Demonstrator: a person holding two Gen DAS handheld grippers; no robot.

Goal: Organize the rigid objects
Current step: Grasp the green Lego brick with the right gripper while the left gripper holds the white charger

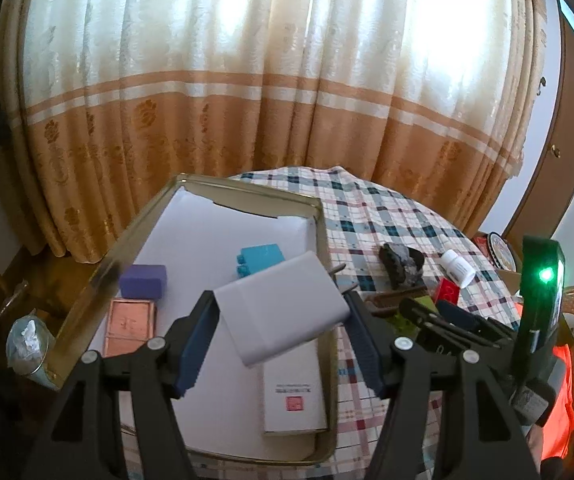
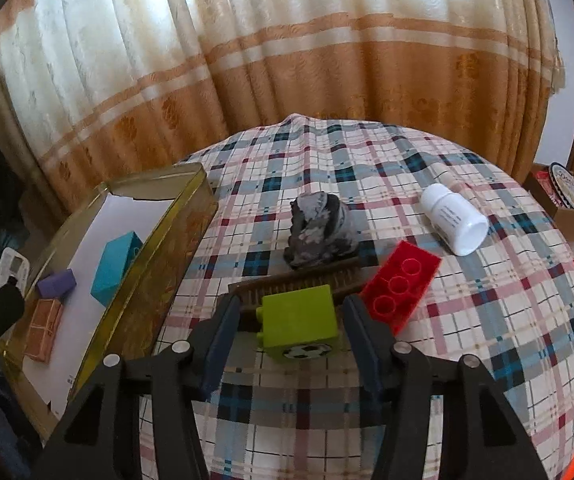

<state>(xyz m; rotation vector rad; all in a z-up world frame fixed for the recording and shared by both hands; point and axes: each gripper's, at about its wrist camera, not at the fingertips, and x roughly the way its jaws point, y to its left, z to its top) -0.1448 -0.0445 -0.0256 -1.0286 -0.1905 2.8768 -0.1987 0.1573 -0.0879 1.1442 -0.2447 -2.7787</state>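
The white rectangular plastic charger [image 1: 283, 304] is clamped in the left gripper [image 1: 283, 336] jaws above the gold metal tray [image 1: 319, 216]. The lime-green toy block [image 2: 299, 320], resting on the checked worktop [image 2: 487, 340], is straddled by the right gripper [image 2: 293, 336] jaws for pickup; contact cannot be told.

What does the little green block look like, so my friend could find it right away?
Start at the checked tablecloth, to the right of the gold tin tray. Near the front edge, between the fingers of the right gripper, sits the lime-green block, just in front of a brown comb. Unlike the red block beside it, it has a football picture on its front.
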